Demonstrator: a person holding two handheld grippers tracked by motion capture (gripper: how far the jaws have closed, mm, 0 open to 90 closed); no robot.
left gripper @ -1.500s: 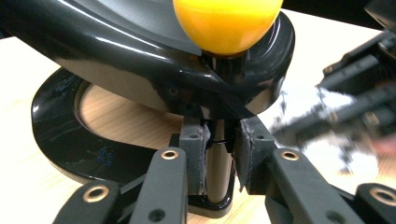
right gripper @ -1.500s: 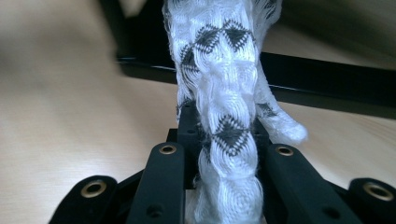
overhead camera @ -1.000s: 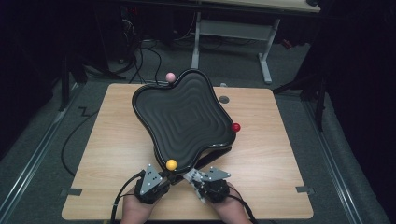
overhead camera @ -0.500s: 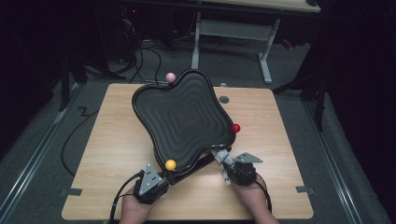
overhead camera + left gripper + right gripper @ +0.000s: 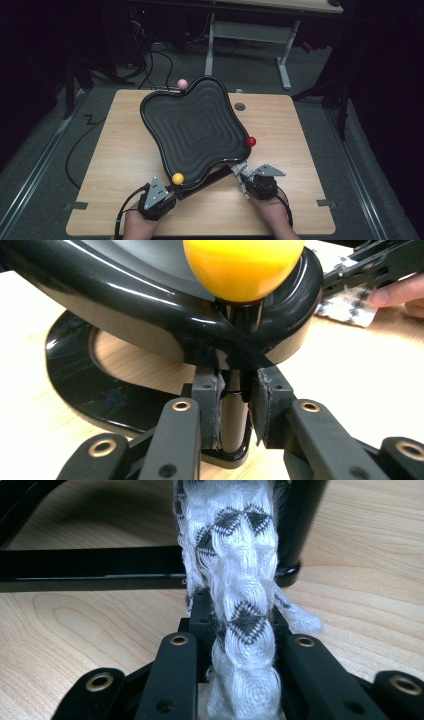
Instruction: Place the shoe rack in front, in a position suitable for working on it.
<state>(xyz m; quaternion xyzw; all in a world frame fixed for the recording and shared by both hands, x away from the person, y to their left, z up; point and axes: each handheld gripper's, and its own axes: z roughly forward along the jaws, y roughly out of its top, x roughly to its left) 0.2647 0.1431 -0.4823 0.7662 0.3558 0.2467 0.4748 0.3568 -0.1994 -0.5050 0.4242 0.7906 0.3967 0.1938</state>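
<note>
Black wavy tray on stand, mid-desk; left gripper jaws clamp post under yellow ball; right gripper jaws pinch patterned cloth at tray's near-right edge. Wiping step; next: draw cloth along rim, post held steady

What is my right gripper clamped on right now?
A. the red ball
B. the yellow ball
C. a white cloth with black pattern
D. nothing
C: in the right gripper view the right gripper has its jaws closed on the white cloth with black pattern.
</note>
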